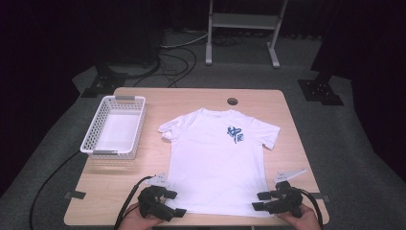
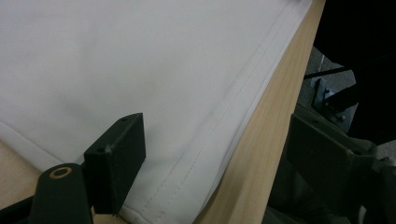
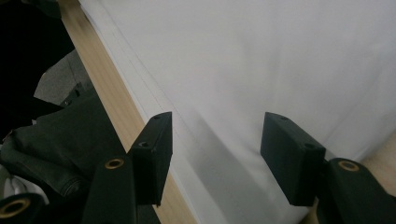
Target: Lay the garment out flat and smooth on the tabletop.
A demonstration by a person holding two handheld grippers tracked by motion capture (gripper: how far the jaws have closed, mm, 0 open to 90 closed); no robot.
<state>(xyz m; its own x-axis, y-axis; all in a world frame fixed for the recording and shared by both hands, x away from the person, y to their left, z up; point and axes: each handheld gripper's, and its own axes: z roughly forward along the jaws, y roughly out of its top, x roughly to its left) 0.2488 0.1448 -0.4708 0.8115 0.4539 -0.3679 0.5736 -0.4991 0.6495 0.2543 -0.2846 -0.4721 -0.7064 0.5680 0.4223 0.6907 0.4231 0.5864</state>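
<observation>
A white t-shirt [image 1: 218,158] with a blue chest print [image 1: 235,133] lies flat, face up, on the wooden table [image 1: 282,103], its hem toward me. My left gripper [image 1: 175,203] is open at the hem's left corner. In the left gripper view [image 2: 219,163] the stitched hem [image 2: 224,126] runs between the jaws. My right gripper [image 1: 259,201] is open at the hem's right corner. Its jaws straddle the shirt's edge [image 3: 140,79] in the right gripper view [image 3: 219,158]. Neither gripper holds cloth.
An empty white plastic basket [image 1: 98,125] stands at the table's left. A round cable hole [image 1: 232,101] sits near the far edge. The near table edge [image 2: 261,140] runs just behind the hem. Dark trousers [image 3: 60,140] show below it. Stands and cables are on the floor beyond.
</observation>
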